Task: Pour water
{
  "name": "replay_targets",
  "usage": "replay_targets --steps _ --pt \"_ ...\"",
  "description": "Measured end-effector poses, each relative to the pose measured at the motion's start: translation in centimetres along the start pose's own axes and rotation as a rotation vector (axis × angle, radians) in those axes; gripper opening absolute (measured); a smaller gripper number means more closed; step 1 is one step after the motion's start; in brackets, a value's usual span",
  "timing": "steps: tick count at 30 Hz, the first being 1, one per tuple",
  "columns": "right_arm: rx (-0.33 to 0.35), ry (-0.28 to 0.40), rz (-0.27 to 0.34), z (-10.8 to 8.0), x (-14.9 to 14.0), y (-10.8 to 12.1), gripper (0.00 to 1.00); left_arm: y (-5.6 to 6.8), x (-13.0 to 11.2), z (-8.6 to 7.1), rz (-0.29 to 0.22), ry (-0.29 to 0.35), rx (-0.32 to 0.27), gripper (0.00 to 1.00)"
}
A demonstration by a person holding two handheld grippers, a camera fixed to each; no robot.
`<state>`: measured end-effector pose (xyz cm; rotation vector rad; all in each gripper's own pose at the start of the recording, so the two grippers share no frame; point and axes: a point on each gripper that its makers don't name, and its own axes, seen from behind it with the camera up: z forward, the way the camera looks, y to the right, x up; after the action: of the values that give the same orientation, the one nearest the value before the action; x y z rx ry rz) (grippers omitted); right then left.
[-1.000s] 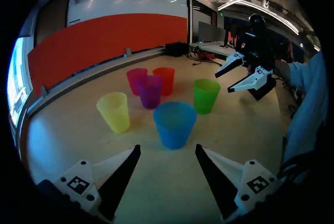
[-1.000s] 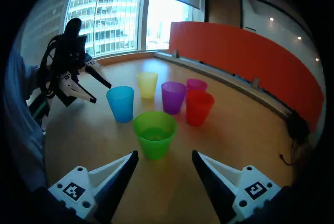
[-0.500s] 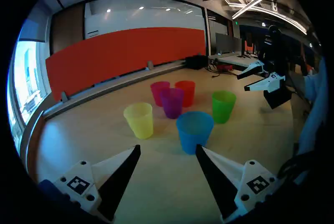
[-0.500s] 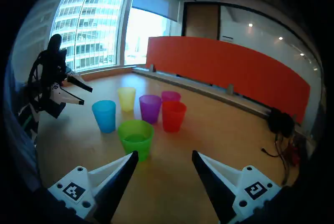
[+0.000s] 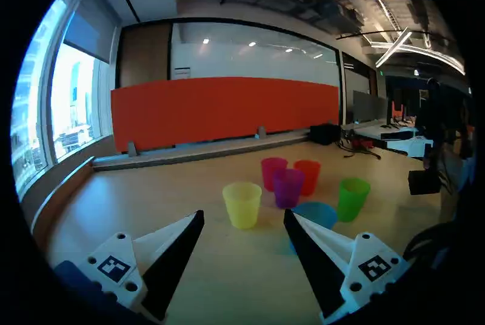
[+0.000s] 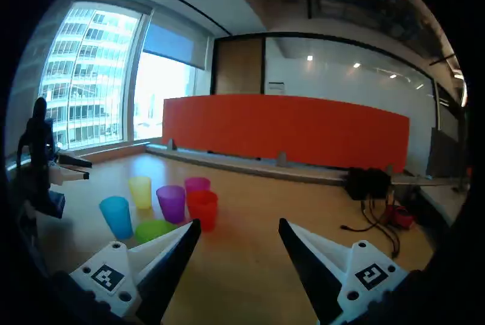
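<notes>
While left claw (image 5: 243, 212) and right claw (image 6: 239, 222) gape empty, blue cup (image 5: 318, 211) lies nearest left, green cup (image 6: 150, 229) nearest right.

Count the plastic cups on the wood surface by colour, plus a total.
Yellow plastic cup: 1
Pink plastic cup: 1
Purple plastic cup: 1
Red plastic cup: 1
Green plastic cup: 1
Blue plastic cup: 1
Total: 6 cups
</notes>
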<state>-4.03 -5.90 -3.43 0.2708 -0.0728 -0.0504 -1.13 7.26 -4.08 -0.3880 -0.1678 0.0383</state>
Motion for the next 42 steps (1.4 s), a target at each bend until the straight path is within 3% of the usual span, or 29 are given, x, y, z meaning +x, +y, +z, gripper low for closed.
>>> replay_targets --steps 6,13,22,32,42 --pt "-0.130 0.099 0.005 -0.1 3.3 2.3 1.00 -1.2 2.4 -0.6 -0.027 0.081 0.078 0.98" --pt "-0.264 0.166 0.029 -0.7 5.1 5.0 1.00 -3.4 5.1 -1.8 -0.034 0.168 0.189 0.98" --pt "-0.370 0.229 0.061 -1.6 6.5 6.5 0.99 -5.1 6.5 -2.3 -0.072 0.227 0.270 0.98" --pt "-0.422 0.249 0.074 -2.1 6.7 7.4 0.99 -6.3 6.9 -2.0 -0.044 0.249 0.335 0.98" --pt "-0.414 0.254 0.080 -2.1 7.1 6.7 0.99 -7.0 6.1 -1.0 0.001 0.234 0.379 0.98"
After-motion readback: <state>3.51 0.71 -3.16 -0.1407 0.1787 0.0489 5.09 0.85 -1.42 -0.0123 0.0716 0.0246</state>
